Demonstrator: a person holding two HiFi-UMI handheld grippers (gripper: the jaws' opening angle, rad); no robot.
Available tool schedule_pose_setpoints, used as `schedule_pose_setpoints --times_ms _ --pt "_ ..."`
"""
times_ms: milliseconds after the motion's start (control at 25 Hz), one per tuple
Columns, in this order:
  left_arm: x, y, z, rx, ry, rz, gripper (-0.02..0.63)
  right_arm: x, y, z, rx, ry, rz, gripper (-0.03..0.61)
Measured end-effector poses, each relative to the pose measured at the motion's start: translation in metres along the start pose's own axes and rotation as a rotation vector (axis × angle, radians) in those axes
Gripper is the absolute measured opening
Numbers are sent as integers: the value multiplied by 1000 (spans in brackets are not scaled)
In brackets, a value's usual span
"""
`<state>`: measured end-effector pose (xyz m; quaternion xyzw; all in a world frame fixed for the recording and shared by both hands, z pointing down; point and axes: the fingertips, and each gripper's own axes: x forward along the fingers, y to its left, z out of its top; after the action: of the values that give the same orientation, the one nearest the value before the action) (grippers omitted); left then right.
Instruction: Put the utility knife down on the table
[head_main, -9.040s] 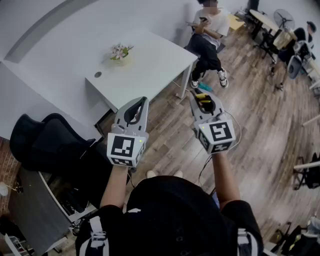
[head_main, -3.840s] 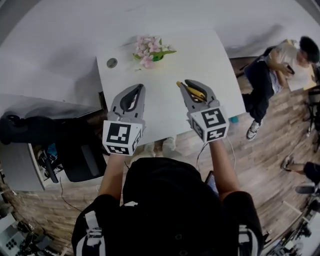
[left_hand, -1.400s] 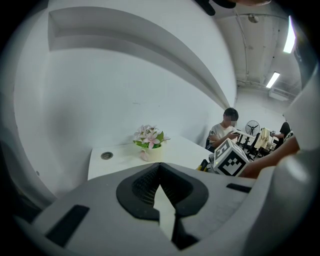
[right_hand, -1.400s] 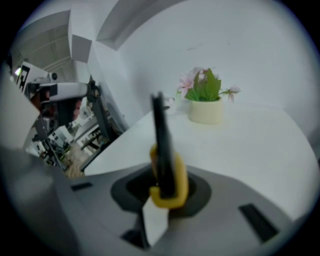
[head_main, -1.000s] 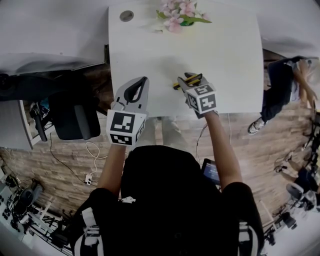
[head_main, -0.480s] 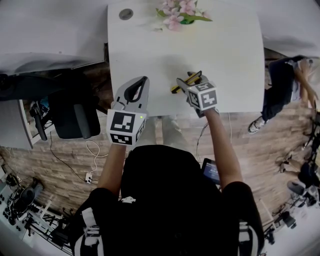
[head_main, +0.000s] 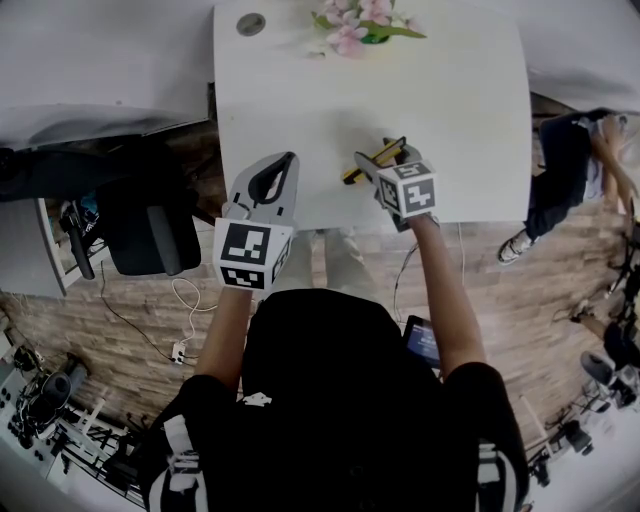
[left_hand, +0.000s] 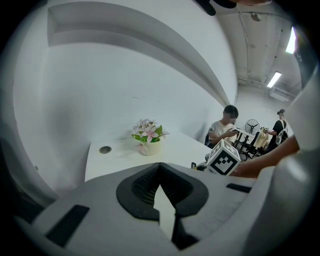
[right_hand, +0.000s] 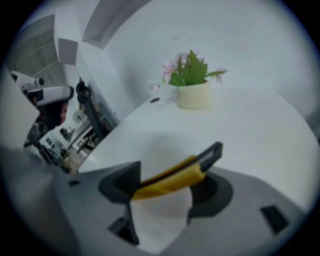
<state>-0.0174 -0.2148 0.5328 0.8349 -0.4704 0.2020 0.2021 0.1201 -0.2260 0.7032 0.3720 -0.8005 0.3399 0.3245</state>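
Step in hand: release. Right gripper (head_main: 388, 158) low over table (head_main: 470, 100), near its front edge; jaws opening, knife (right_hand: 172, 178) lying slack across the gap, apparently resting on the top. Left gripper (head_main: 284, 166) closed, empty, idle alongside. Next, as I judge: open fully; lift clear without dragging the knife. Right gripper view shows the slackened hold; head view shows only the knife's end poking out left of the jaws.

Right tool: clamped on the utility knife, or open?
Open: the right tool is opening its jaws; in the right gripper view they stand wide apart, the yellow utility knife lying across the gap.
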Motion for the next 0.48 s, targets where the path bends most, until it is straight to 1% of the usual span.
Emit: schedule_pose_setpoints --times_ms 200,480 --pt "0 -2 1 3 -5 -7 20 -2 -7 0 5 -3 -40 301" --pt "2 0 2 8 -3 -11 20 -2 -7 7 24 -16 -37 302"
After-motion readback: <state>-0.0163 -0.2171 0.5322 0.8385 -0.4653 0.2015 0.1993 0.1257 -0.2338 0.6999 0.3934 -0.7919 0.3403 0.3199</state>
